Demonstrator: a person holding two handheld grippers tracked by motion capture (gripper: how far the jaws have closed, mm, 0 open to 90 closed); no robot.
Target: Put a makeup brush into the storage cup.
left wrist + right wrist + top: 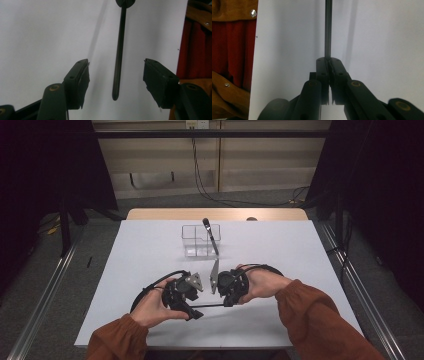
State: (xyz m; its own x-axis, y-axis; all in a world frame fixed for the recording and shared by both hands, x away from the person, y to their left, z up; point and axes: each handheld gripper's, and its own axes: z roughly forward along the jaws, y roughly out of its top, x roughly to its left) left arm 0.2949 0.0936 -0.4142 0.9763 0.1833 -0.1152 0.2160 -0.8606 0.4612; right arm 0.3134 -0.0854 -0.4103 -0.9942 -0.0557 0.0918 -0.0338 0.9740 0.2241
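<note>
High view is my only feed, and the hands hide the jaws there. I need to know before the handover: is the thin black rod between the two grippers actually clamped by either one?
Observer: Yes. In the right gripper view, the right gripper is shut on the thin black rod, and its jaws pinch one end of it.
Operator: And the left one, has it closed?
Observer: No. In the left gripper view, the left gripper is open. The rod's rounded free tip sits in the gap and touches neither jaw.
Operator: Is the tip centred?
Observer: Roughly. It is about midway between the two jaws.
</note>
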